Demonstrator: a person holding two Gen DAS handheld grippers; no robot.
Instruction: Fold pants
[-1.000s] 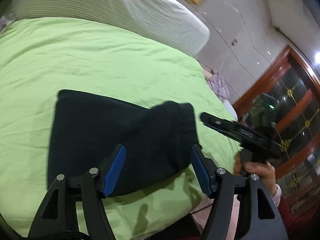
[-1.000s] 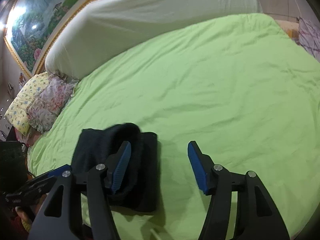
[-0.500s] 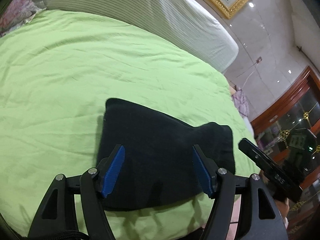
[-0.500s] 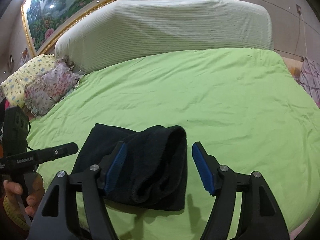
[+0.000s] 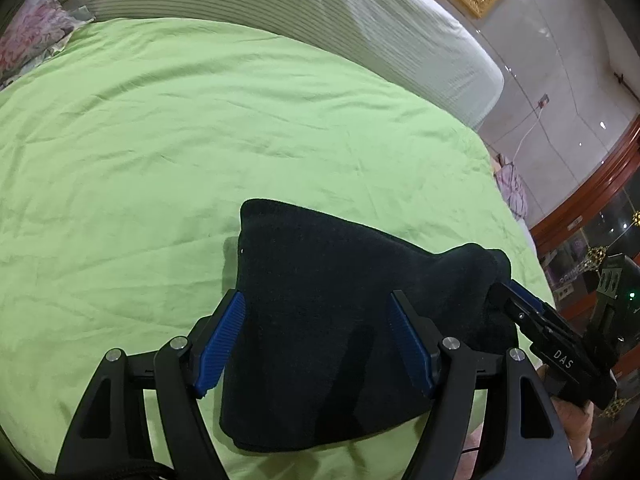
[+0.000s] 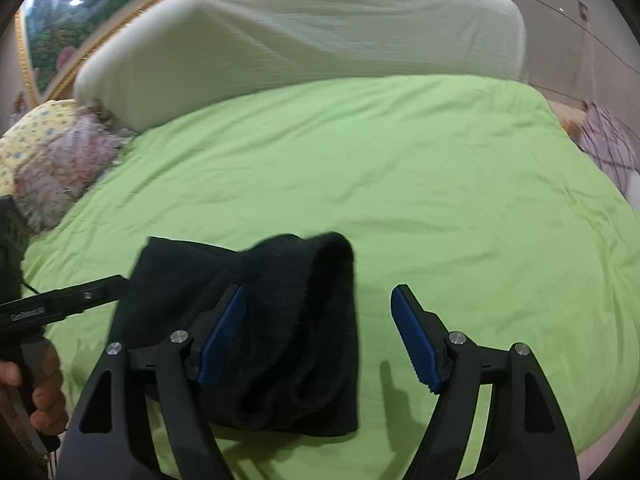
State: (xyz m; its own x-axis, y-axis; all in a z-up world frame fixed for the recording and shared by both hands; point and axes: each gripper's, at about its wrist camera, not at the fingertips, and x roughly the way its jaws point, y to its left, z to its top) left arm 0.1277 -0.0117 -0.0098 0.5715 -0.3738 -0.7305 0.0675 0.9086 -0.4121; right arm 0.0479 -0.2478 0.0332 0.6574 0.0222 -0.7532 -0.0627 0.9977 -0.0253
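The black pants [image 5: 340, 320] lie folded into a thick bundle on the green bedsheet [image 5: 160, 152], near the bed's front edge. My left gripper [image 5: 316, 296] hovers over the bundle, its jaws opening; the cloth lies below and between the blue pads [image 5: 220, 336], untouched. My right gripper [image 6: 318, 292] is also opening above the bundle's right edge, where a raised fold [image 6: 304, 256] of the pants [image 6: 260, 320] bulges up. Nothing is pinched. Each gripper shows in the other's view: the right gripper [image 5: 548, 340] and the left gripper [image 6: 64, 304], held by a hand [image 6: 44, 396].
A pale striped headboard [image 6: 300, 36] runs along the far side of the bed. Floral pillows [image 6: 52, 160] lie at the left corner below a gold-framed painting [image 6: 52, 28]. A dark wooden cabinet [image 5: 600, 220] stands beyond the right edge. The green sheet [image 6: 400, 168] spreads wide behind the pants.
Both views swung, so the pants now sit more central under each gripper. The right gripper's jaws have spread wider. The raised fold has settled onto the bundle.
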